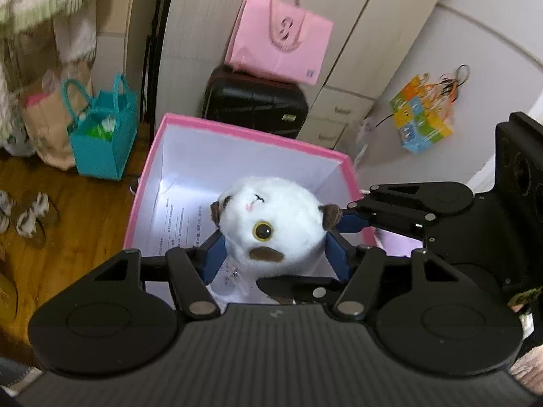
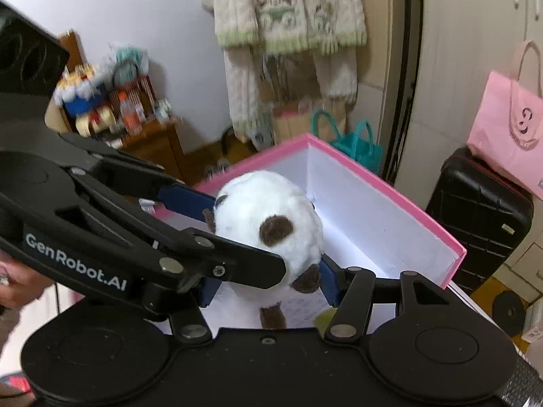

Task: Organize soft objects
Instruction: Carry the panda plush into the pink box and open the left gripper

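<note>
A white plush toy [image 1: 271,217] with brown ears, a yellow eye and brown patches is held above an open pink box [image 1: 237,129] with a white inside. My left gripper [image 1: 275,254] is shut on the plush, its blue pads pressing both sides. My right gripper [image 2: 268,278] is shut on the same plush [image 2: 271,220] from another side; it appears in the left wrist view [image 1: 390,210] reaching in from the right. The left gripper crosses the right wrist view [image 2: 152,230] from the left. A printed sheet [image 1: 183,224] lies on the box floor.
A black suitcase [image 1: 254,101] with a pink paper bag [image 1: 278,40] on it stands behind the box. A teal bag [image 1: 105,135] and a brown paper bag stand on the wooden floor at left. A wooden cabinet [image 2: 149,142] holds clutter. Clothes [image 2: 288,34] hang on the wall.
</note>
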`<state>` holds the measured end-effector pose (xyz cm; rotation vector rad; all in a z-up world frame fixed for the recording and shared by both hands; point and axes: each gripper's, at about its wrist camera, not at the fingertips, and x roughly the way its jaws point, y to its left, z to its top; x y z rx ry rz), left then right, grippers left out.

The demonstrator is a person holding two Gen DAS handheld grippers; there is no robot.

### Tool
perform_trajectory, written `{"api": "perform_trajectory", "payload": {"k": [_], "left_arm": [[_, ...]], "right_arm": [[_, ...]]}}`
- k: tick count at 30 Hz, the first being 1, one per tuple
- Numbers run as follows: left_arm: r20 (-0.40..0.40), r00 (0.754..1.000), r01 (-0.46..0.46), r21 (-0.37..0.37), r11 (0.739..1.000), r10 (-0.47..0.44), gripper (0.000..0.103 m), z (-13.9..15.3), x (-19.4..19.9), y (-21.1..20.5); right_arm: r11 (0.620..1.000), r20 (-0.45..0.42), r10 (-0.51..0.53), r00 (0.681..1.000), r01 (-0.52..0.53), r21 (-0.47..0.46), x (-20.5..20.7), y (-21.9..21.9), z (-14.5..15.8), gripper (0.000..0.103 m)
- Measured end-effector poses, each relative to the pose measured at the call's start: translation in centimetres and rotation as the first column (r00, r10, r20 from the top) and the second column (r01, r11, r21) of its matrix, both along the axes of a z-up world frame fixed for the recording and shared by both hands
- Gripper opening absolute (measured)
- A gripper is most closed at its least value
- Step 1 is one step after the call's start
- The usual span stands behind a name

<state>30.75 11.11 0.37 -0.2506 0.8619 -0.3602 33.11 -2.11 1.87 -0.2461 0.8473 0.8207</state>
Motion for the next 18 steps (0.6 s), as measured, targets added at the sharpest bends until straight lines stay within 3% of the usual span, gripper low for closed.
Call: {"api": "perform_trajectory", "payload": {"k": [8, 12, 15, 18], "left_arm": [[-0.059, 0.998, -0.008, 0.016, 1.0, 0.009, 0.058, -2.5, 2.0, -0.4], [-0.005, 0.999, -0.04, 0.09, 0.995, 0.041, 0.058, -2.1, 1.3, -0.7], [0.011, 0.999, -0.042, 0.084, 0.996, 0.041, 0.058, -1.4, 0.5, -0.4], [0.044, 0.998, -0.045, 0.124, 0.991, 0.04, 0.058, -0.4, -0.5, -0.5]], "right_arm": [[0.998, -0.038, -0.023, 0.999, 0.02, -0.064, 2.1, 0.1, -2.4, 0.064], [0.995, -0.004, -0.035, 0.999, 0.034, -0.091, 1.7, -0.3, -2.6, 0.065], [0.996, 0.008, -0.036, 0.999, 0.036, -0.076, 1.0, -0.9, -2.1, 0.065], [0.999, 0.03, -0.024, 0.999, 0.025, -0.048, -0.6, -1.8, -1.1, 0.065]]}}
